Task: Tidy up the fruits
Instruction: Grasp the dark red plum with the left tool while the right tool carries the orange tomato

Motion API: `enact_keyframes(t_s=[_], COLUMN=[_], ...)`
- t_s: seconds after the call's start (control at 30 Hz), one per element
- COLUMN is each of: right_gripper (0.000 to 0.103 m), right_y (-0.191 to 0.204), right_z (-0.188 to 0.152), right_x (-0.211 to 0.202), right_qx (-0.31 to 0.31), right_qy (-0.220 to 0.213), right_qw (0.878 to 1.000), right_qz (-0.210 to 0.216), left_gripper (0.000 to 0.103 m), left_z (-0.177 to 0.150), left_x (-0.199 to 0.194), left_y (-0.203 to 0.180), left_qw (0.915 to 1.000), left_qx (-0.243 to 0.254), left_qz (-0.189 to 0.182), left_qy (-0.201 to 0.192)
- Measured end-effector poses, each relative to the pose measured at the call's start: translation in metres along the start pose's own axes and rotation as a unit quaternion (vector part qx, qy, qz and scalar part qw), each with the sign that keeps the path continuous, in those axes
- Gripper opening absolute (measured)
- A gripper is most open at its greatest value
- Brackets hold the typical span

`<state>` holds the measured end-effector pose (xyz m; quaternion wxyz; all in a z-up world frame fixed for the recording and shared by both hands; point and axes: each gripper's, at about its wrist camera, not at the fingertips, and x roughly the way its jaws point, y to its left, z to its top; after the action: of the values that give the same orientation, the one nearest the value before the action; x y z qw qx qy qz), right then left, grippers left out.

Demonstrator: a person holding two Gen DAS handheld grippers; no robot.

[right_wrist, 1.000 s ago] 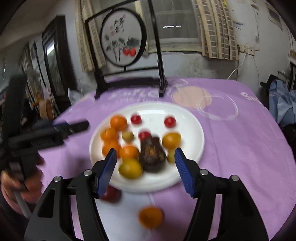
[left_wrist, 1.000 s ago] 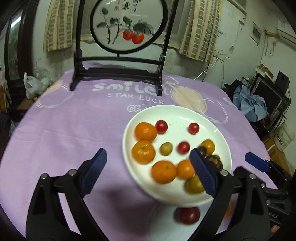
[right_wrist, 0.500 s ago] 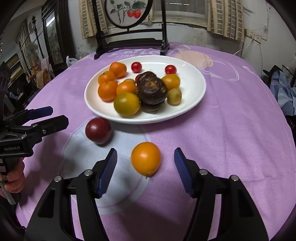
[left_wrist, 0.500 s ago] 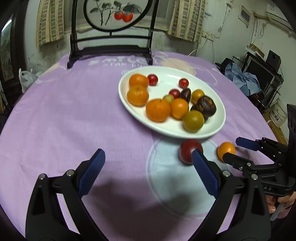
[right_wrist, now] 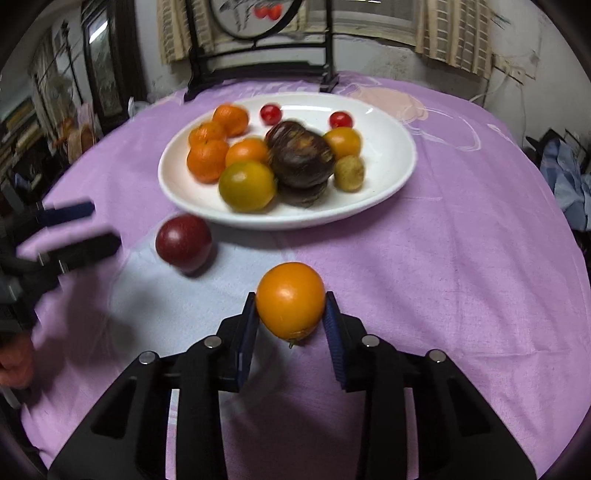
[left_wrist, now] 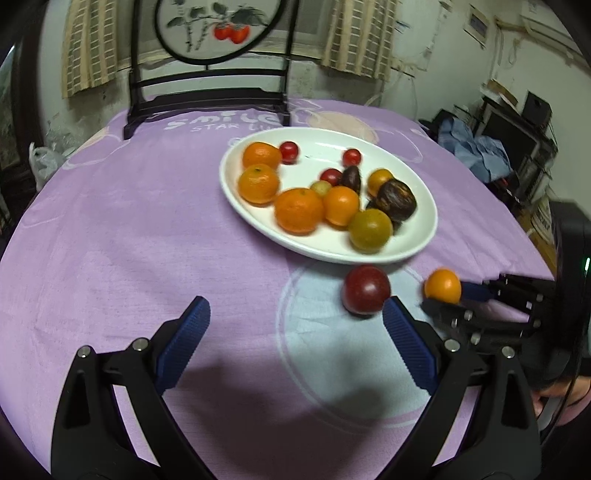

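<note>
A white plate (left_wrist: 421, 236) (right_wrist: 391, 155) on the purple cloth holds several oranges, cherry tomatoes and dark fruits. A dark red fruit (left_wrist: 365, 290) (right_wrist: 183, 243) lies on the cloth just in front of the plate. My right gripper (right_wrist: 290, 314) is shut on an orange fruit (right_wrist: 290, 305), which also shows in the left wrist view (left_wrist: 442, 286). My left gripper (left_wrist: 295, 325) is open and empty, with the red fruit just beyond its right fingertip.
A black stand with a round painted panel (left_wrist: 210, 33) stands at the table's far edge. A black cabinet (left_wrist: 517, 136) and blue cloth (left_wrist: 476, 151) are off the table to the right. The table edge curves on both sides.
My right gripper has closed on the orange fruit, which lay loose between its open fingers half a second ago. My left gripper has drawn closer to the dark red fruit.
</note>
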<state>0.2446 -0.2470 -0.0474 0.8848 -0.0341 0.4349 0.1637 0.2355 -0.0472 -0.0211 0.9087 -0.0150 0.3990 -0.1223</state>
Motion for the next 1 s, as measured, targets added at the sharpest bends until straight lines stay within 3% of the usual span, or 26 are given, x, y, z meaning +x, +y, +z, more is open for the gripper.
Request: enact_keyframes(t_s=[0.1, 0.2, 0.3, 0.43, 0.6, 0.8, 1.0], right_gripper=[0.035, 0.035, 0.035, 0.035, 0.035, 0.035, 0.035], right_y=[-0.013, -0.023, -0.023, -0.02, -0.019, -0.018, -0.018], right_z=[0.004, 0.005, 0.006, 0.006, 0.008, 0.009, 0.007], right_x=[-0.011, -0.019, -0.023, -0.027, -0.03, -0.028, -0.018], right_qx=[0.032, 0.06, 0.063, 0.06, 0.057, 0.056, 0.061], right_qy=[-0.021, -0.029, -0.034, -0.043, -0.049, -0.048, -0.035], right_qw=[0.999, 0.998, 0.997, 0.997, 0.997, 0.997, 0.997], right_qz=[-0.006, -0.002, 0.0, -0.015, -0.006, -0.009, 0.002], left_gripper=[0.094, 0.084, 0.068, 0.057, 0.053, 0.039, 0.038], left_z=[-0.002, 0.001, 0.005, 0.01, 0.012, 0.01, 0.005], left_x=[0.004, 0.011, 0.025, 0.041, 0.052, 0.059, 0.05], left_y=[-0.011, -0.025, -0.034, -0.039, -0.042, -0.045, -0.037], left_qw=[0.9991, 0.9971, 0.9966, 0.9962, 0.9964, 0.9961, 0.997], left_qx=[0.022, 0.044, 0.046, 0.044, 0.04, 0.047, 0.013], left_qz=[-0.035, -0.059, -0.058, -0.053, -0.041, -0.029, -0.039], left_qy=[0.012, 0.019, 0.036, 0.055, 0.062, 0.069, 0.066])
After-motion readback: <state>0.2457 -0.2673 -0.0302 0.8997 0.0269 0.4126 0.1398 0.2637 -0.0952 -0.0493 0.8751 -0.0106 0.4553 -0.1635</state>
